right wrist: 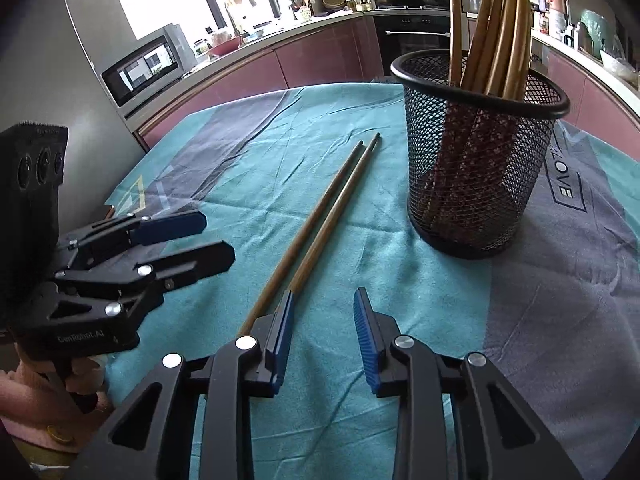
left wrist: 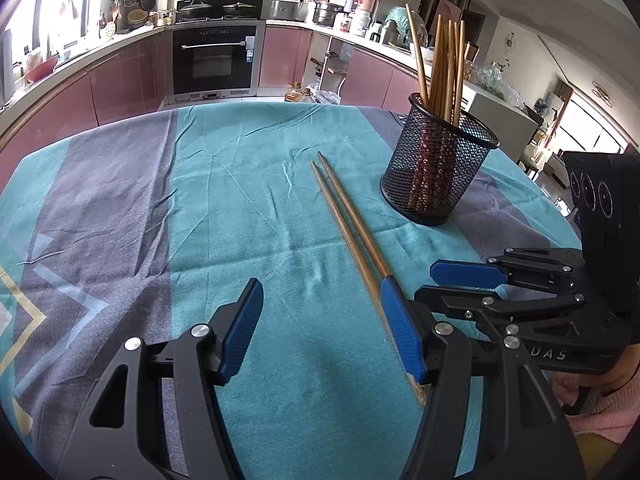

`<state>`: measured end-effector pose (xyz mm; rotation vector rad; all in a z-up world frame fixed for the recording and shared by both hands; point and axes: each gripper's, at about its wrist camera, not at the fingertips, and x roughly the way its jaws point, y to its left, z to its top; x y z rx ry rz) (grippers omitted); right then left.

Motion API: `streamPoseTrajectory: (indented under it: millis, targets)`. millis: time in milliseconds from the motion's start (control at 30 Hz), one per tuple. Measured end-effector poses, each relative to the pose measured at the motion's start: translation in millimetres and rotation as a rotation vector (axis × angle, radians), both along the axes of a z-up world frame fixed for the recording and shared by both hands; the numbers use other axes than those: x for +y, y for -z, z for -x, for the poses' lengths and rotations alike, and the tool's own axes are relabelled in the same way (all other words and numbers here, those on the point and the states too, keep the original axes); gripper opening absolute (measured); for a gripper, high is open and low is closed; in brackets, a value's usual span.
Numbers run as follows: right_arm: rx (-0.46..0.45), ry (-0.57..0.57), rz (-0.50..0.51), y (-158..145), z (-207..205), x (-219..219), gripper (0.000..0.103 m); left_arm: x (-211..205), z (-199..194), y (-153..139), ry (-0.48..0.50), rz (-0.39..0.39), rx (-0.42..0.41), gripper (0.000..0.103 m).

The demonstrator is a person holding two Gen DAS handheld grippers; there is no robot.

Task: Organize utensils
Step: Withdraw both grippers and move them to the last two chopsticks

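Note:
Two brown chopsticks point(left wrist: 348, 220) point(right wrist: 320, 216) lie side by side on the teal and grey tablecloth point(left wrist: 240, 200). To their right stands a black mesh cup point(left wrist: 440, 168) point(right wrist: 480, 160) holding several upright chopsticks point(left wrist: 444, 60). My left gripper point(left wrist: 320, 320) point(right wrist: 218, 238) is open just above the cloth; the pair's near ends pass under its right finger point(left wrist: 400, 328). My right gripper point(right wrist: 324, 320) point(left wrist: 426, 282) is open with a narrow gap and only cloth between its pads. The pair's near ends run behind the outer side of its left finger point(right wrist: 280, 340).
The round table's far edge faces pink kitchen cabinets and a built-in oven point(left wrist: 216, 60). A steel appliance with a microwave point(right wrist: 140, 68) stands to the left of the table. A pink sleeve point(left wrist: 600, 400) shows behind the right gripper's handle.

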<state>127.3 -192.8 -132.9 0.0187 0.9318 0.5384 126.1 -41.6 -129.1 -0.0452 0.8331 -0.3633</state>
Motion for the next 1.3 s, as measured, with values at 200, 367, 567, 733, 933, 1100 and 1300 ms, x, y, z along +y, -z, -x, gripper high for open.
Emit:
streamPoseTrajectory:
  millis: [200, 367, 567, 733, 933, 1100, 1300]
  targets:
    - [-0.029, 0.01, -0.002, -6.0, -13.6, 6.7, 0.029, -4.8, -1.2, 3.3, 0.008, -0.009, 0.007, 0.059]
    - [-0.022, 0.017, 0.014, -0.5, -28.2, 15.8, 0.027, -5.3, -2.5, 4.6, 0.007, -0.016, 0.01, 0.059]
    - [-0.024, 0.02, 0.023, 2.3, -31.2, 17.4, 0.025, -7.2, -6.2, 7.4, 0.011, -0.022, 0.014, 0.059]
    - [-0.005, 0.067, 0.005, 1.4, -29.1, 3.0, 0.02, -10.0, -10.6, 7.9, 0.017, -0.033, 0.012, 0.058]
    - [-0.004, 0.077, -0.014, -0.6, -31.3, -4.3, 0.019, -16.7, -24.9, 6.6, 0.03, -0.041, 0.01, 0.056]
    - [-0.021, 0.068, -0.025, -5.3, -33.9, 0.4, 0.02, -24.5, -36.3, 9.2, 0.053, -0.053, 0.028, 0.055]
    - [-0.015, 0.077, -0.033, -4.3, -35.7, -4.8, 0.019, -33.0, -47.8, 19.4, 0.064, -0.08, 0.069, 0.041]
